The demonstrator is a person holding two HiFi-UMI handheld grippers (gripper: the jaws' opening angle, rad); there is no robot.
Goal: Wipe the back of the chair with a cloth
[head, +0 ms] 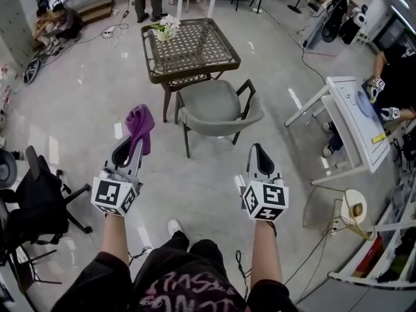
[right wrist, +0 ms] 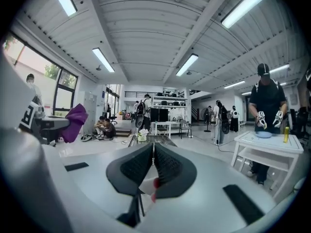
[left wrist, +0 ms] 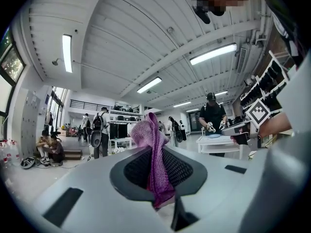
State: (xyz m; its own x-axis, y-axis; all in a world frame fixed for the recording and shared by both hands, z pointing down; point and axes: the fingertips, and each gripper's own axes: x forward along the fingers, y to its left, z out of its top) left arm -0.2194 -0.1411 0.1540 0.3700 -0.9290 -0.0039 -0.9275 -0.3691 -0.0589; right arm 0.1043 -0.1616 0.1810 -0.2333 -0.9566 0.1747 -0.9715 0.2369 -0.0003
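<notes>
1. Lower left of the head view: the left gripper has its jaws pinched tight on a purple cloth, which flops out past the tips.
2. Lower right: the right gripper has its jaws pressed together with nothing between them.
3. Mid-frame: the grey chair sits above both grippers, clear of the cloth, just below a wicker table.
</notes>
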